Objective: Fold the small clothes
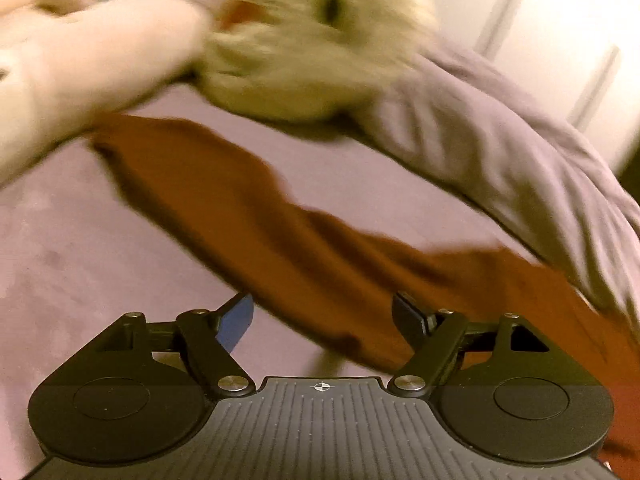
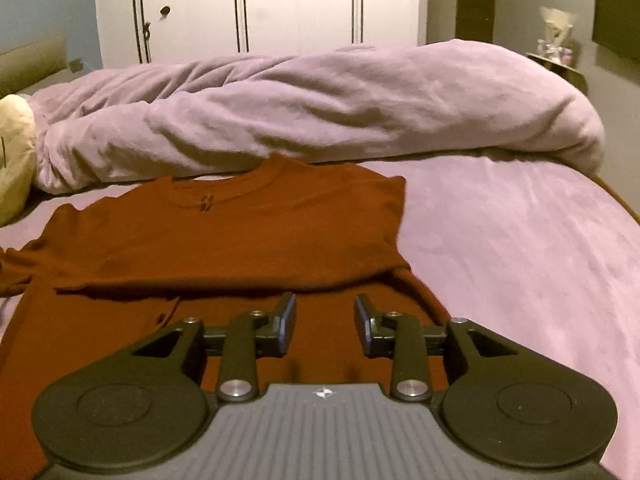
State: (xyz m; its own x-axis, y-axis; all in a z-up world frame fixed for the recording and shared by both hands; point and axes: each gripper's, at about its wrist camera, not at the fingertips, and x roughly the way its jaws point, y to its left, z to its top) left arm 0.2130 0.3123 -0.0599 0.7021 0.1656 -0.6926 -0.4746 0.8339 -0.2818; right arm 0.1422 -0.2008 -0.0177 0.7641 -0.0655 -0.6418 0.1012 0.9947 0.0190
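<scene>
Right gripper (image 2: 325,322): jaws parted, nothing between them, poised over the lower part of the rust-brown shirt (image 2: 240,232). The shirt lies on the bed (image 2: 520,248), one side folded inward; its near hem is cut off behind the gripper body. Left gripper (image 1: 325,320): jaws spread wide, empty, above the shirt's edge; this view is heavily blurred. Beyond, plush toys (image 1: 304,40), indistinct, and a bunched duvet (image 2: 320,108). Wardrobe (image 2: 296,4) behind.
</scene>
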